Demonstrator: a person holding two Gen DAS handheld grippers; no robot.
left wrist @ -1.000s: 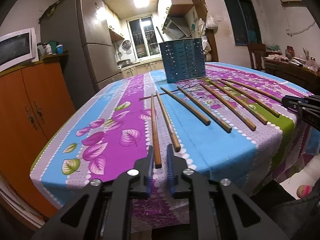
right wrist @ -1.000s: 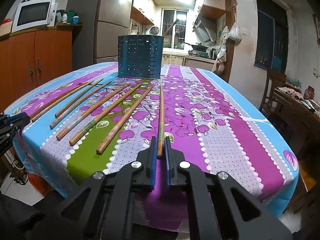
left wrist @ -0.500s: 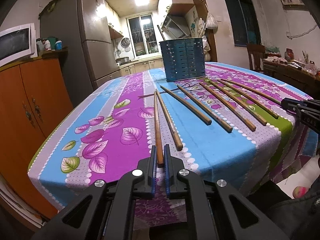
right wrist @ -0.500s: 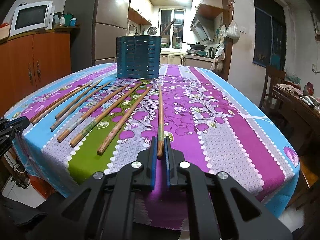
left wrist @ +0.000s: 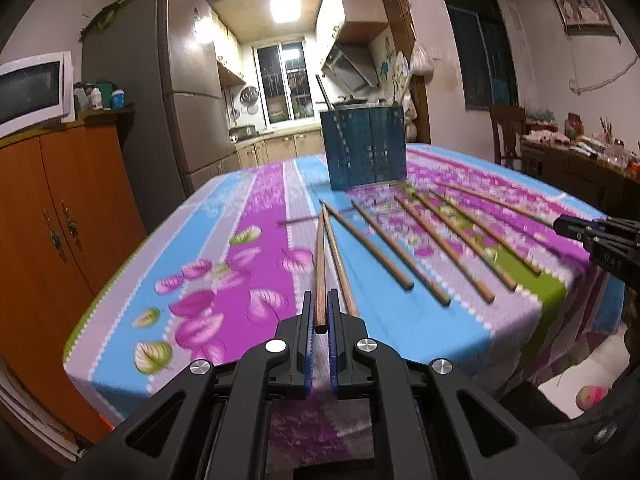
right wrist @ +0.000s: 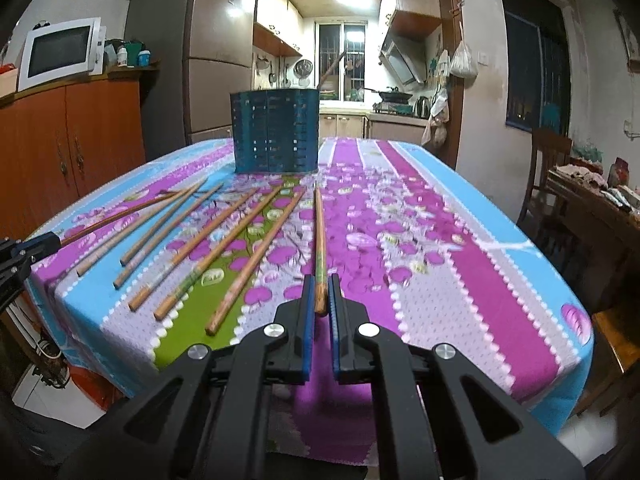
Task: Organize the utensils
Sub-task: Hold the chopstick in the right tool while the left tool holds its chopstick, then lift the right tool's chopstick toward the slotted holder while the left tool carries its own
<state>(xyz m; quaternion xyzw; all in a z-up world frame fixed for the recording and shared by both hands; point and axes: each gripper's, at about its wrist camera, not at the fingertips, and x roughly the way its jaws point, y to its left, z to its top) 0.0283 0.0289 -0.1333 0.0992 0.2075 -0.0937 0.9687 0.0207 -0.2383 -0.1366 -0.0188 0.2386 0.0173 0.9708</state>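
chopstick in left claw: long axis runs from the pads toward the holder, round brown wood | second chopstick clamped in right claw, same heading (green-patterned shaft) | both claws tilted slightly down over the tablecloth edge

The black two-finger left gripper is pointing slightly downward, jaws clamping a thin wooden chopstick. The black right gripper is pointing likewise, jaws pinching a second wooden chopstick.
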